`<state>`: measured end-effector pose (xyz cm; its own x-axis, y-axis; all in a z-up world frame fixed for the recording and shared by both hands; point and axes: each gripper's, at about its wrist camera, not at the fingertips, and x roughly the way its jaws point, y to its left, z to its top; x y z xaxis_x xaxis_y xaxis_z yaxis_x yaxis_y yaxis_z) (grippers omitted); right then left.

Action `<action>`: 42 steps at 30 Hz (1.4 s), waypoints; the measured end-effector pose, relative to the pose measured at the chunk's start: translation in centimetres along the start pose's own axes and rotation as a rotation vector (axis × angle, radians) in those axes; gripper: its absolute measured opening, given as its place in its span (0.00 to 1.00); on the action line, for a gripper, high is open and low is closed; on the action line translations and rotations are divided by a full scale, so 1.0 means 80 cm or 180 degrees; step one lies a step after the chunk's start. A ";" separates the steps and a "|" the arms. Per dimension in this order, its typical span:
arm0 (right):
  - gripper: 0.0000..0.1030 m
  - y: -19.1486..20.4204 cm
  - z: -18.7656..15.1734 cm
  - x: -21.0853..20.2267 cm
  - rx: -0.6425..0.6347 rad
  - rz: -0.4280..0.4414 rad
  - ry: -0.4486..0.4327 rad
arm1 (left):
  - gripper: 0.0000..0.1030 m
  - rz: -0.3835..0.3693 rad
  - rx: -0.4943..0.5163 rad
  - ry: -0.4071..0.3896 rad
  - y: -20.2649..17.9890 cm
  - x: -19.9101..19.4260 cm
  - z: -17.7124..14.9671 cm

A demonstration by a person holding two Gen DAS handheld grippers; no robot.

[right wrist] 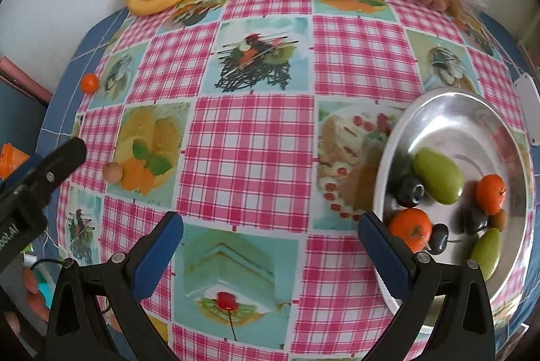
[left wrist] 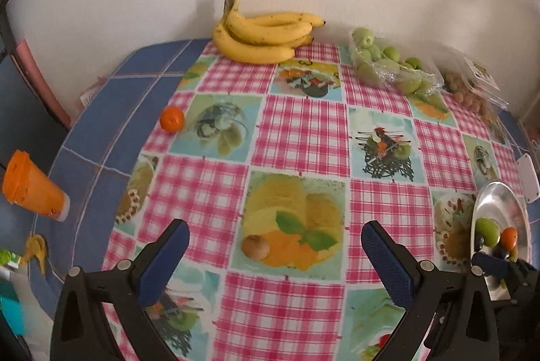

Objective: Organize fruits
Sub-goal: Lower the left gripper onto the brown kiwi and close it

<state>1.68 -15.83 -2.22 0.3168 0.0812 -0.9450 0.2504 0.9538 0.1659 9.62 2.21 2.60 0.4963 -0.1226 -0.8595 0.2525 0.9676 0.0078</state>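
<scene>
A small brown round fruit (left wrist: 256,247) lies on the patterned tablecloth just ahead of my open left gripper (left wrist: 275,242); it also shows as the brown fruit (right wrist: 113,172) in the right wrist view. A loose tangerine (left wrist: 172,119) sits near the cloth's left edge. The metal bowl (right wrist: 449,111) at the right holds green fruits (right wrist: 438,176), tangerines (right wrist: 491,194) and dark plums (right wrist: 410,190). My right gripper (right wrist: 270,234) is open and empty, its right finger by the bowl's near rim.
Bananas (left wrist: 263,35), a bag of green fruits (left wrist: 388,63) and a pack of small brown fruits (left wrist: 469,94) line the far edge by the wall. An orange cup (left wrist: 32,188) and a banana peel (left wrist: 35,249) lie at the left, off the cloth.
</scene>
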 end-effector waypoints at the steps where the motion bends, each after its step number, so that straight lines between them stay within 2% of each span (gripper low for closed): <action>1: 1.00 0.002 0.000 0.001 -0.0011 -0.0005 0.0005 | 1.00 -0.0020 0.0021 -0.0008 0.003 0.000 -0.001; 4: 1.00 0.010 0.001 0.004 -0.0031 -0.0005 0.0001 | 1.00 -0.0054 0.0065 0.0005 0.012 0.004 -0.003; 10: 1.00 0.027 0.003 0.007 -0.0119 -0.0062 -0.0012 | 1.00 0.0056 0.0314 0.0112 0.028 0.019 -0.019; 12: 1.00 0.035 0.003 0.009 -0.0167 -0.0095 0.0000 | 1.00 0.0008 0.0378 0.0148 0.035 0.023 -0.026; 19: 1.00 0.062 0.005 0.018 -0.0359 -0.0152 0.0037 | 1.00 -0.0255 0.0402 0.0227 0.061 0.031 -0.037; 25: 1.00 0.073 0.007 0.026 -0.0443 -0.0178 0.0074 | 1.00 -0.0333 0.0440 0.0150 0.079 0.030 -0.038; 31: 1.00 0.076 0.006 0.033 -0.0487 -0.0186 0.0120 | 1.00 -0.0436 0.0465 0.0186 0.101 0.033 -0.030; 35: 1.00 0.077 0.009 0.036 -0.0469 -0.0183 0.0131 | 1.00 -0.0449 0.0509 0.0309 0.116 0.038 -0.027; 38: 1.00 0.079 0.010 0.040 -0.0462 -0.0169 0.0149 | 1.00 -0.0358 0.0476 0.0441 0.126 0.047 -0.027; 42: 1.00 0.078 0.015 0.045 -0.0423 -0.0161 0.0158 | 0.97 -0.0483 0.0433 0.0516 0.119 0.059 -0.029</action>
<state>5.49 -9.90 -4.26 0.2605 0.0431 -0.9645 0.1406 0.9867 0.0821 12.45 11.35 -2.58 0.3074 -0.2165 -0.9266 0.4288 0.9008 -0.0682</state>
